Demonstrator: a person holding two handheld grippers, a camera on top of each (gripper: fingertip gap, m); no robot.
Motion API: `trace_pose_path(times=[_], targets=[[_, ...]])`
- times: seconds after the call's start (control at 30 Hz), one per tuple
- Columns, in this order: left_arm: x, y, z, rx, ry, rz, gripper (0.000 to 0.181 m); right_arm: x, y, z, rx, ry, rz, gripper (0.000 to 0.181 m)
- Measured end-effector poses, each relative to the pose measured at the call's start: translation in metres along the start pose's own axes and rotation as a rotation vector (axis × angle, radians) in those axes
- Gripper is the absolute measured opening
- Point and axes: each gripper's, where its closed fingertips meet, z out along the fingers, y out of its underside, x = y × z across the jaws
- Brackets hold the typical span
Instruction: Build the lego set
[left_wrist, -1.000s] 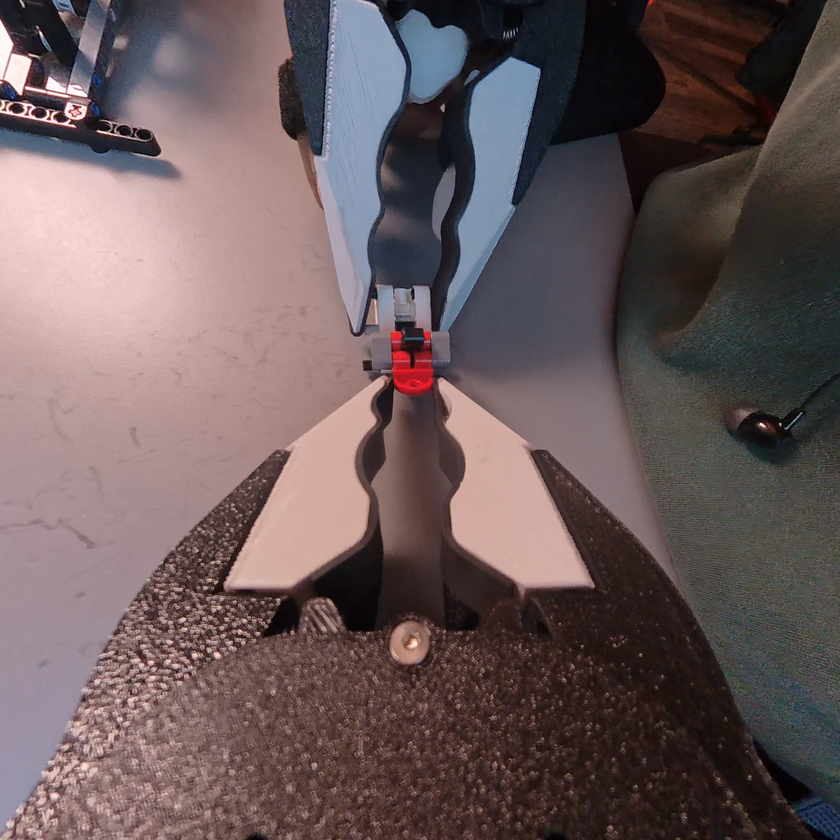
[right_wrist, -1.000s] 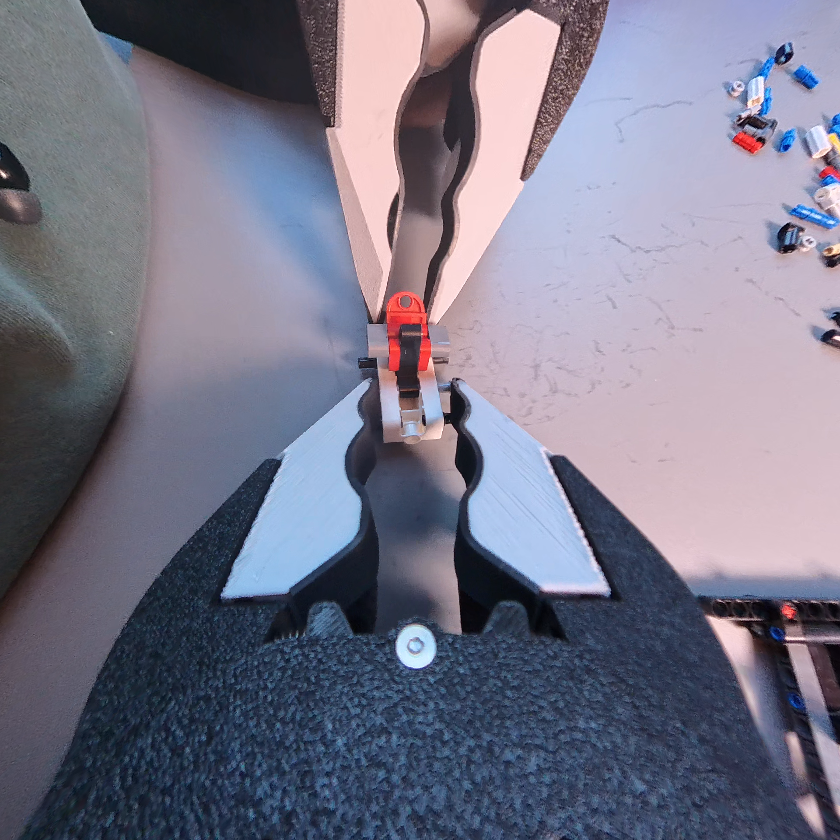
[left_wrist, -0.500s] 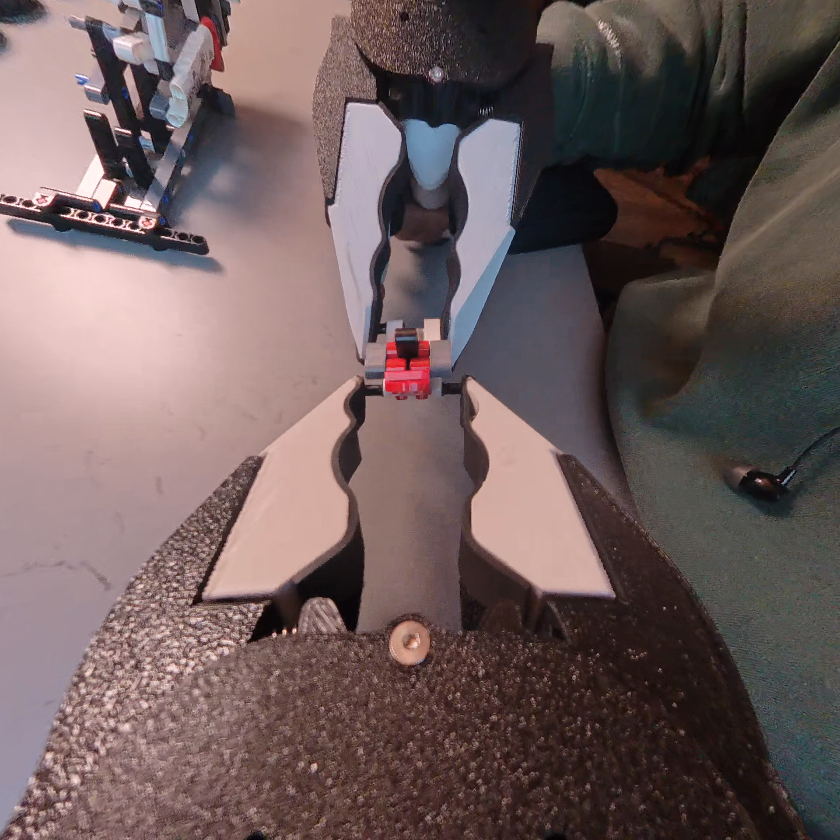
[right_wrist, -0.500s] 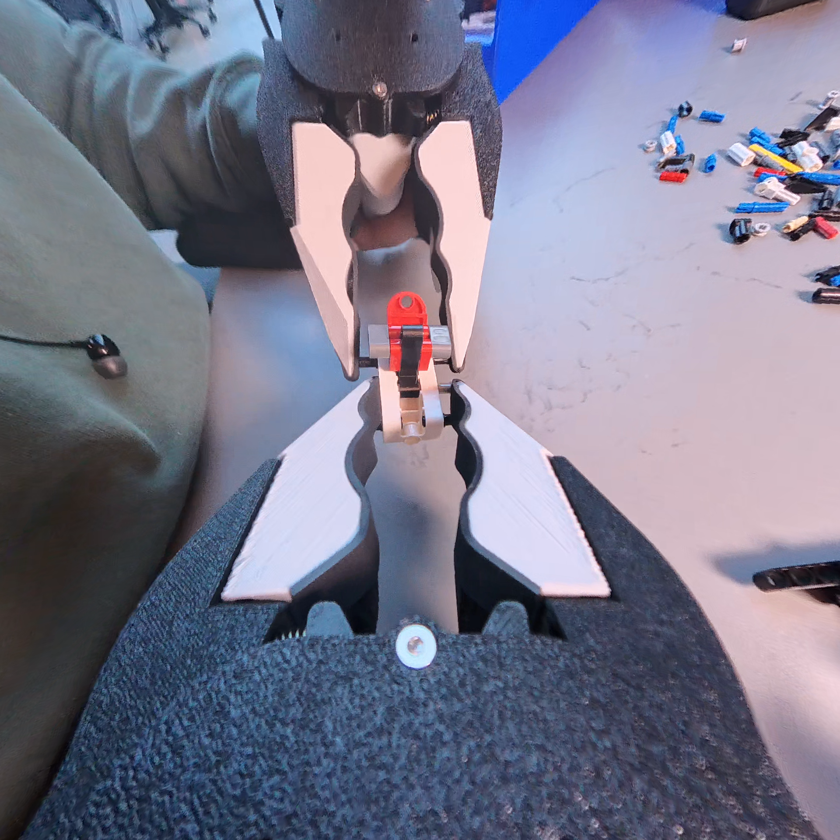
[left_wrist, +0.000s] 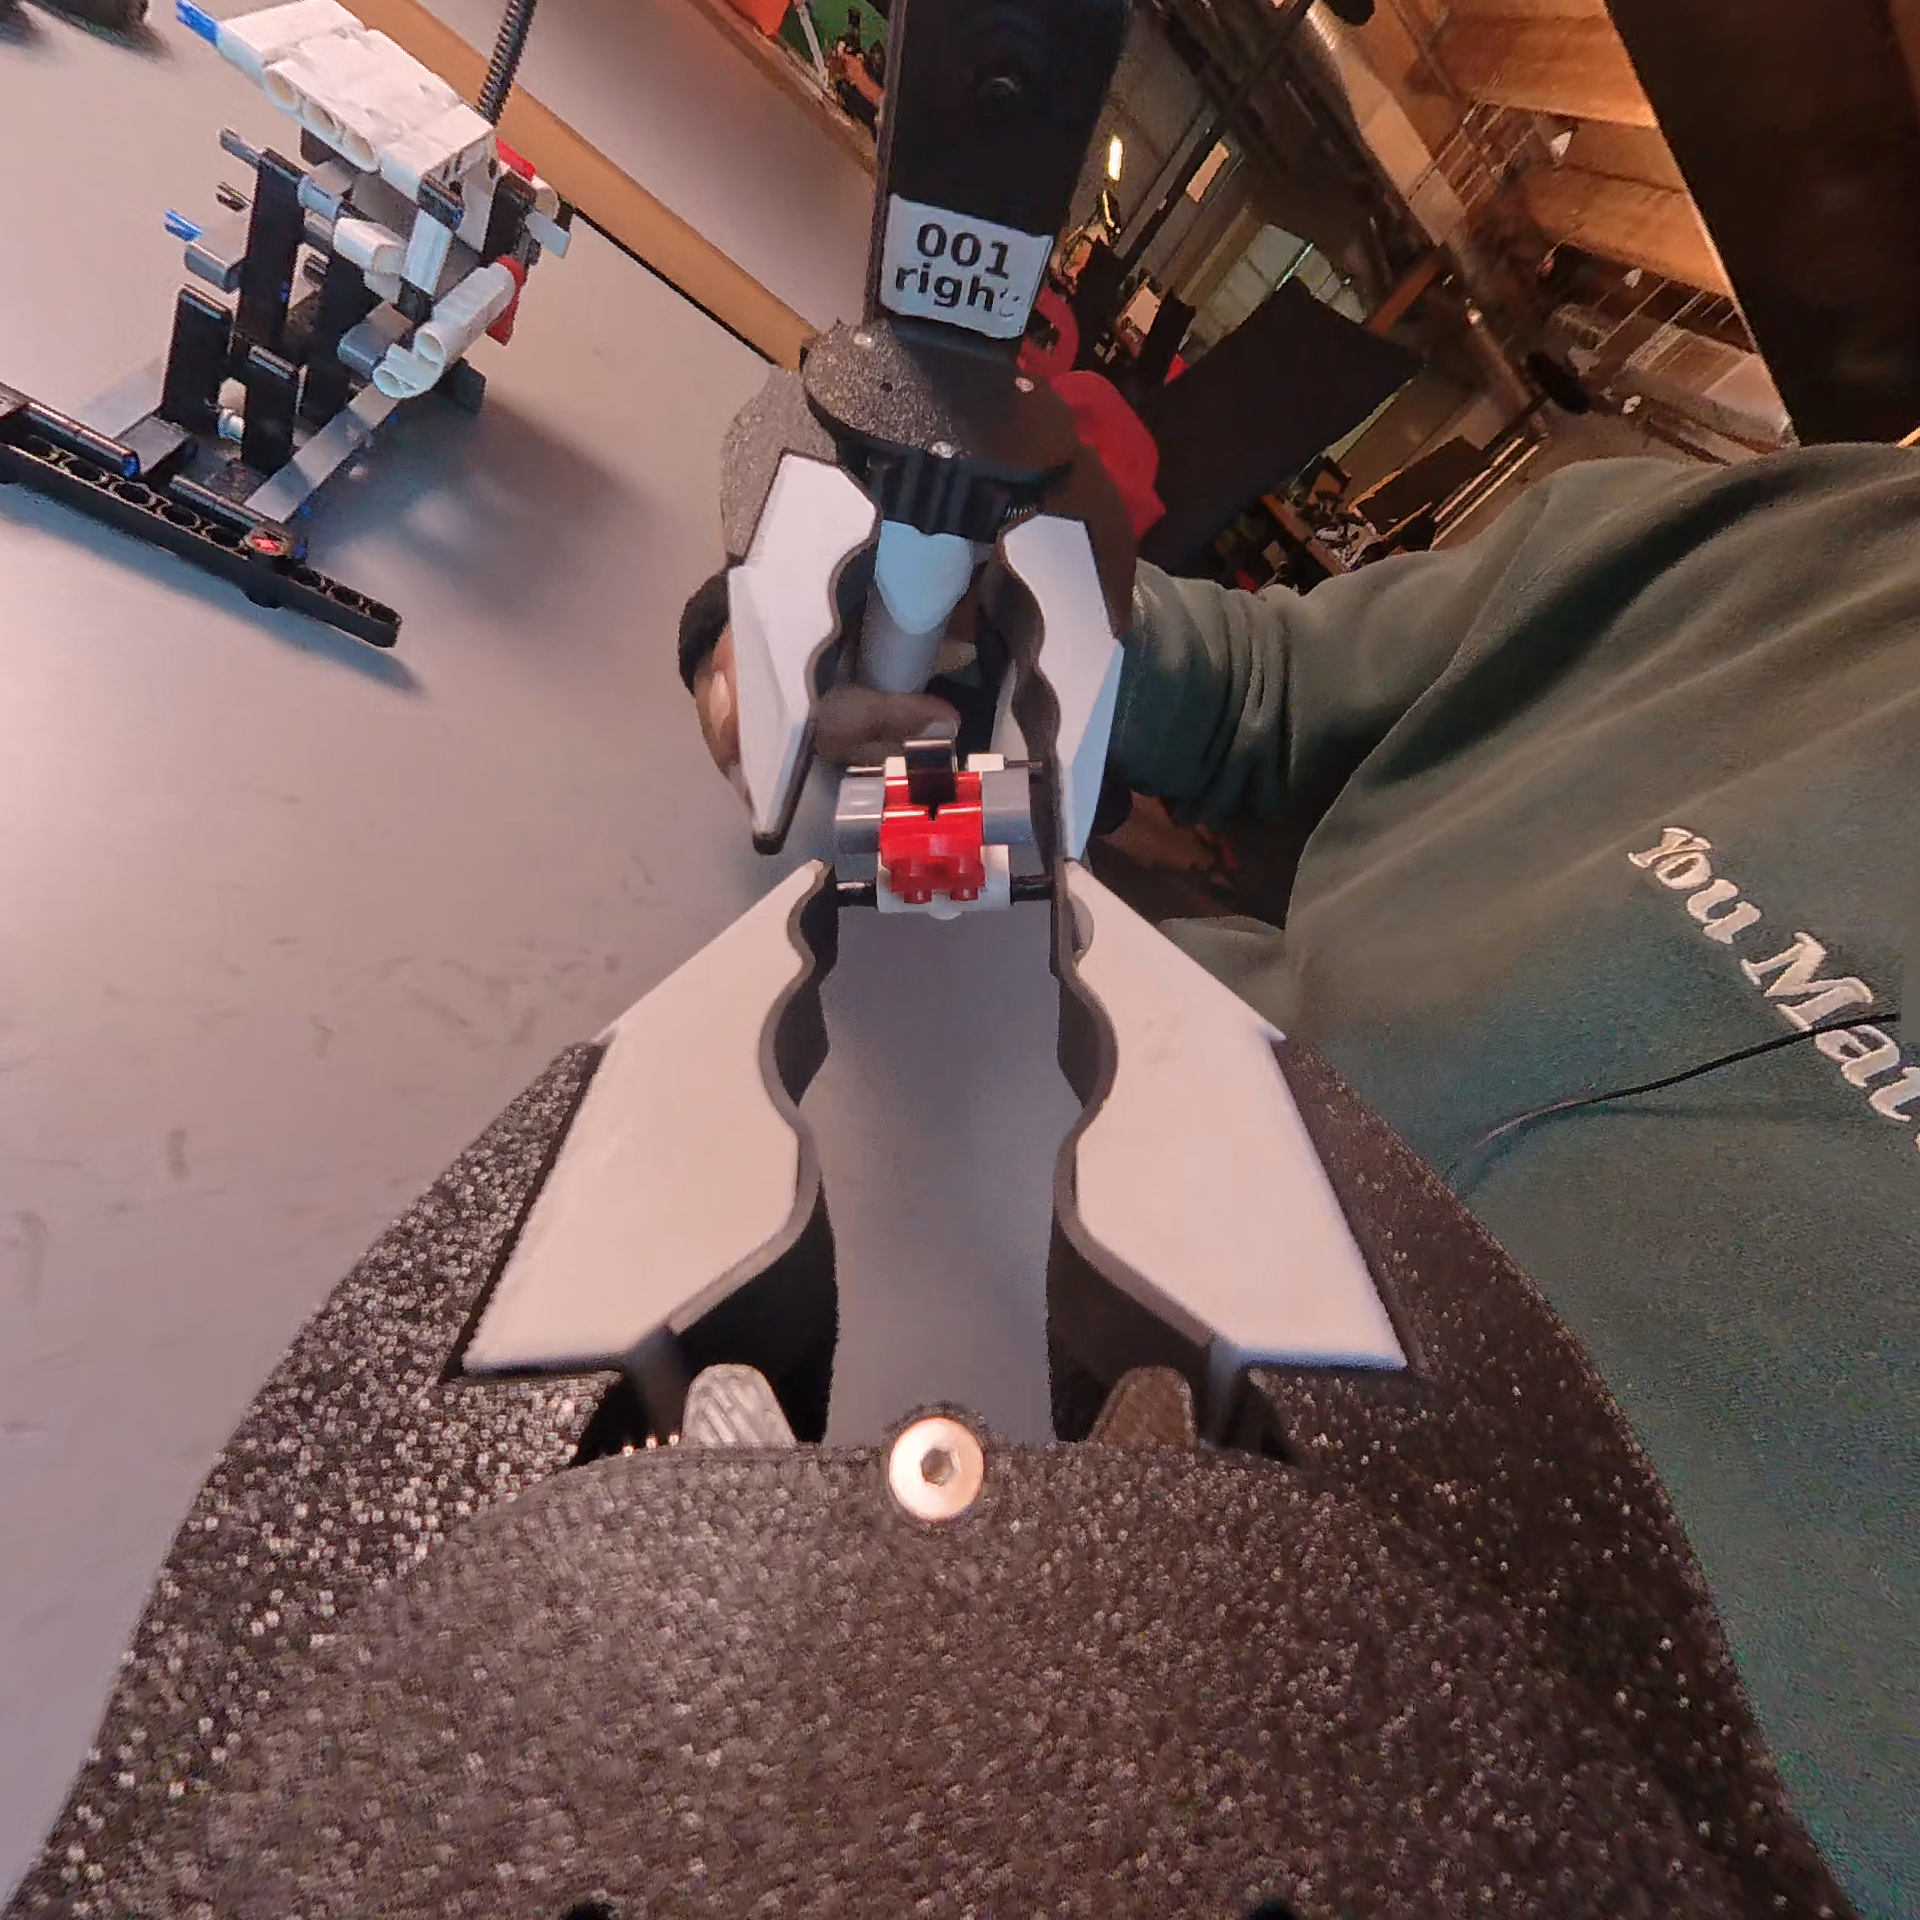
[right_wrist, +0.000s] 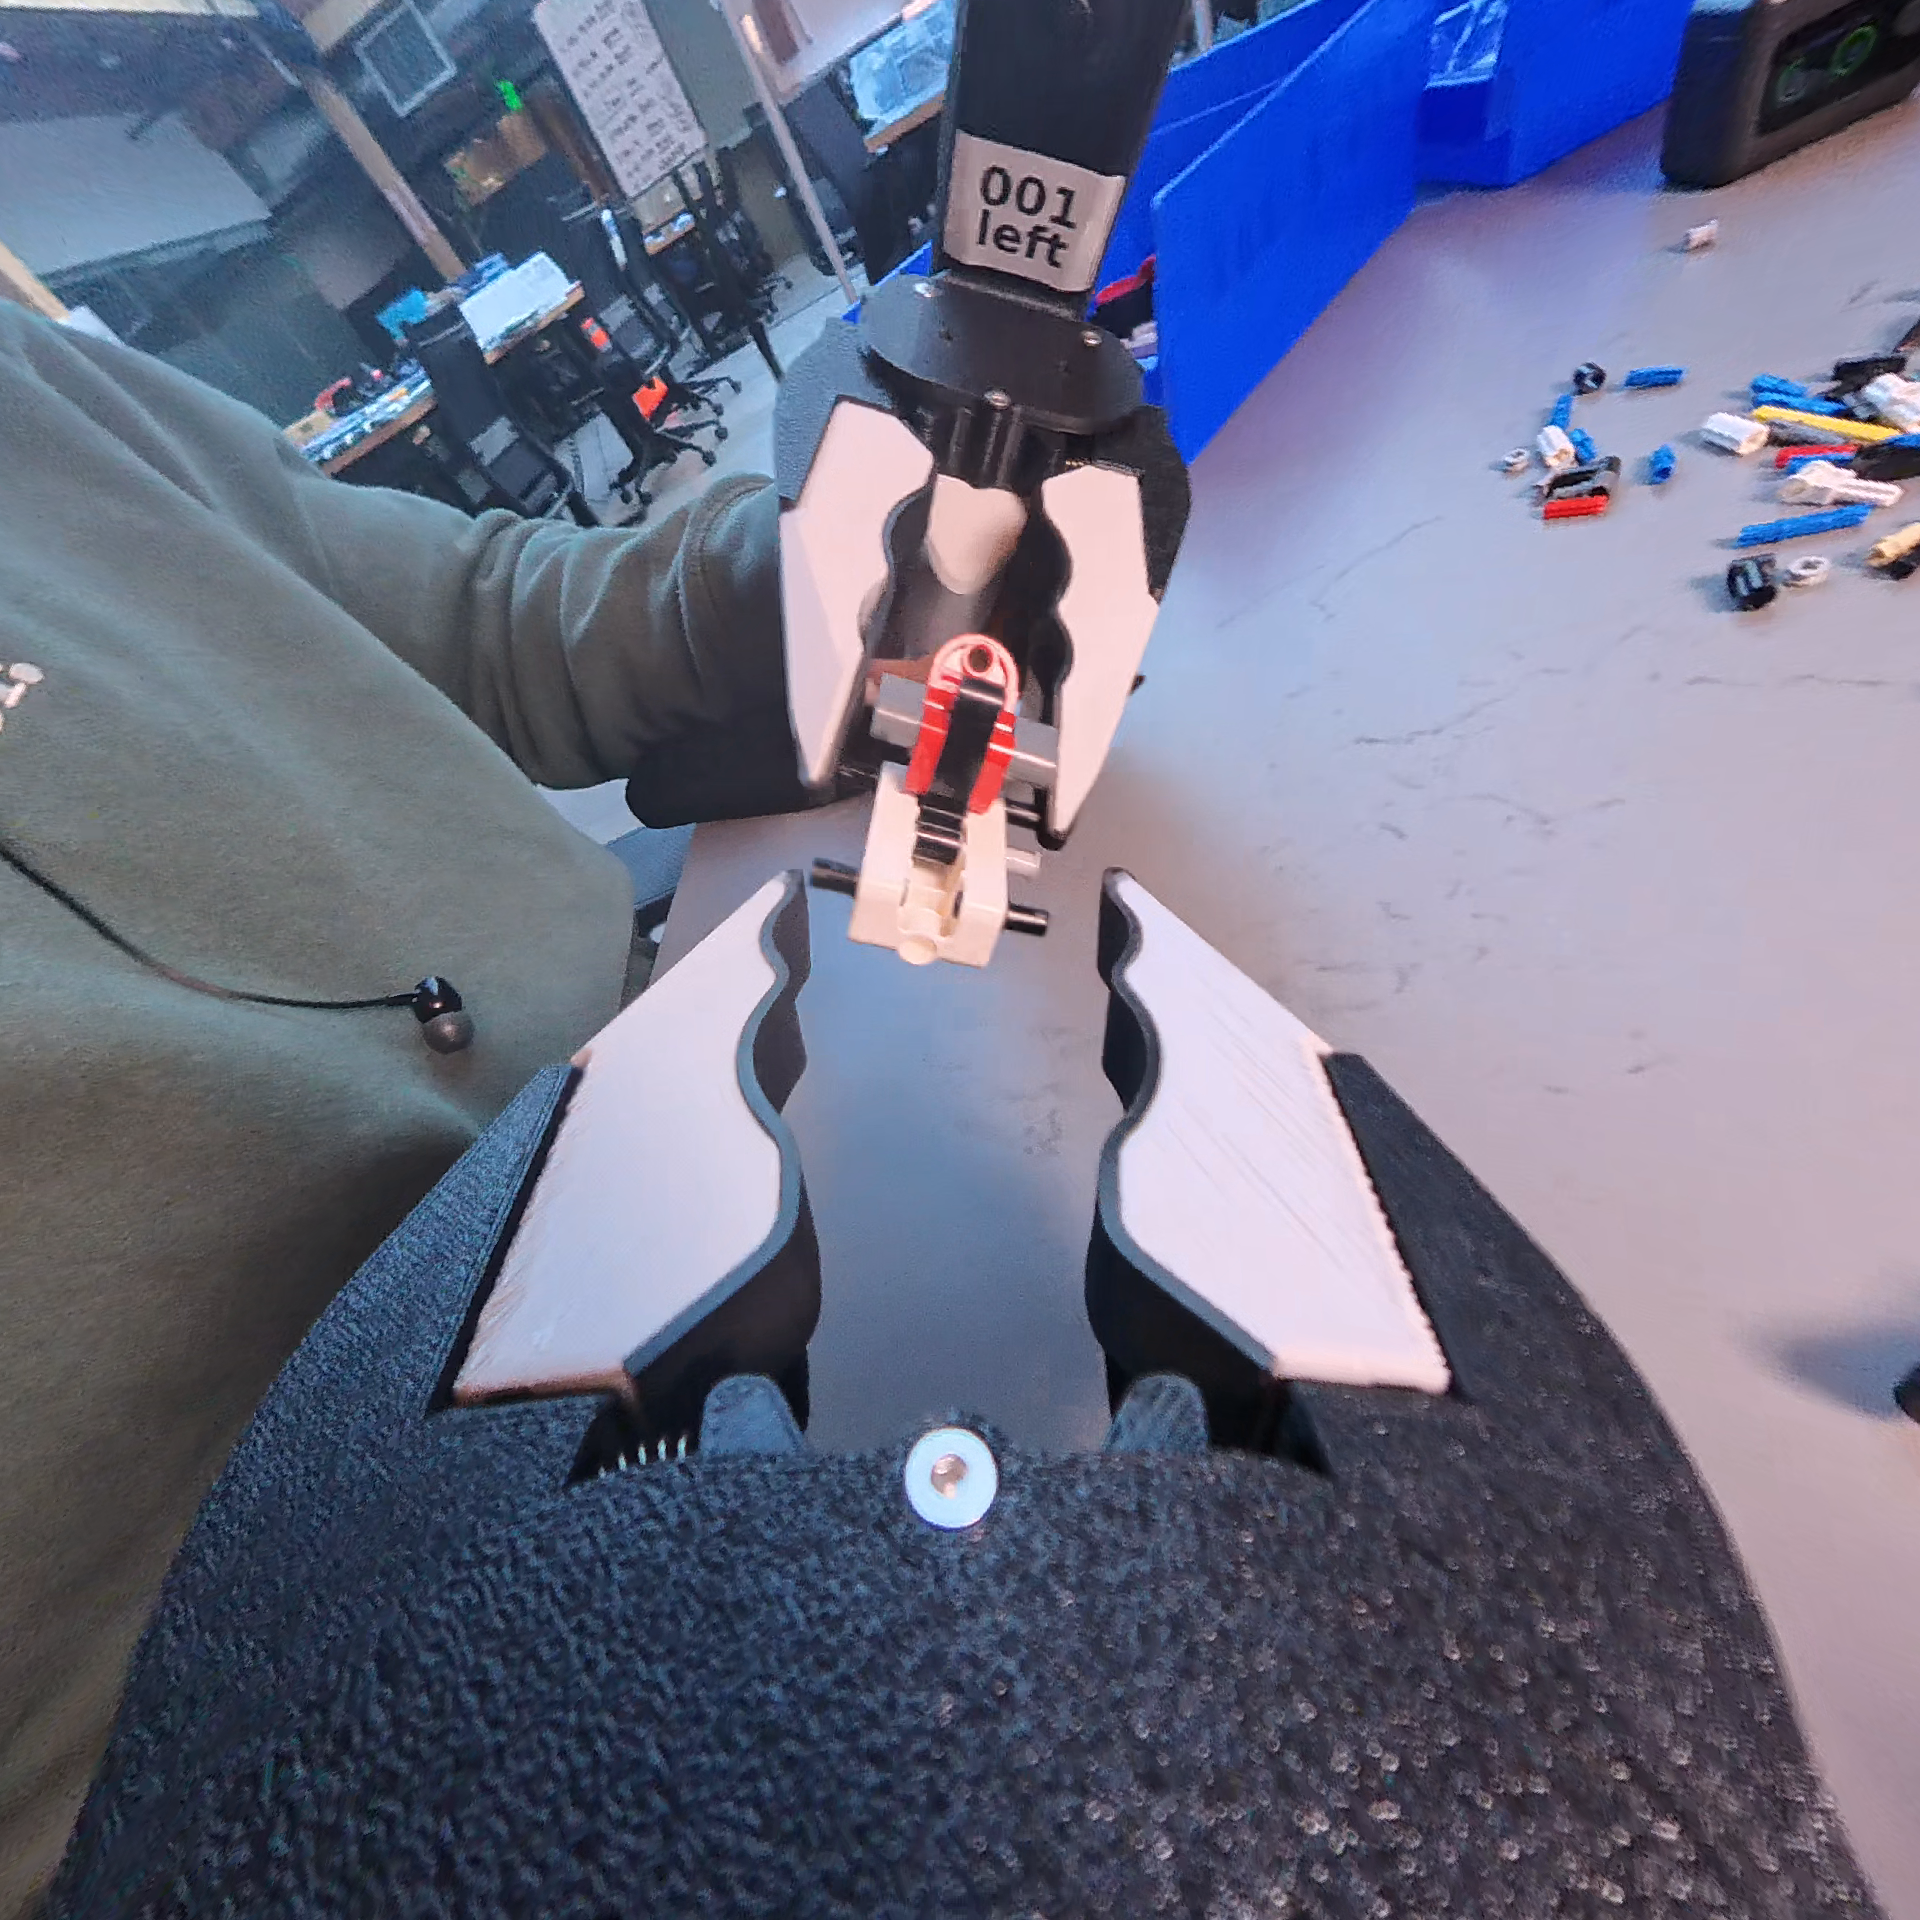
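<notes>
Left wrist view, lego piece (left_wrist: 932, 844) between left fingers (left_wrist: 790, 914)

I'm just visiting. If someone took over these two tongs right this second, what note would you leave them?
Left tongs: shut on the small red, grey and white sub-assembly, held above the table.
Right tongs: open, tips either side of its white end, not gripping.
The partly built model stands on the table; loose parts lie scattered.
Done: sub-assembly put together.
Left: probably fit it to the model, then add more parts.
</notes>
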Motion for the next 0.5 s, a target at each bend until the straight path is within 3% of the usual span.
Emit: trace_pose_path(times=[0.23,0.5], targets=[[-0.004,-0.006,-0.006,0.054,0.027,-0.099,0.041,0.005,-0.009,0.003,0.068,-0.023,0.08,0.039],[-0.006,-0.008,-0.007,0.084,0.076,-0.229,0.041,0.007,-0.014,0.003,0.122,-0.071,0.179,0.037]])
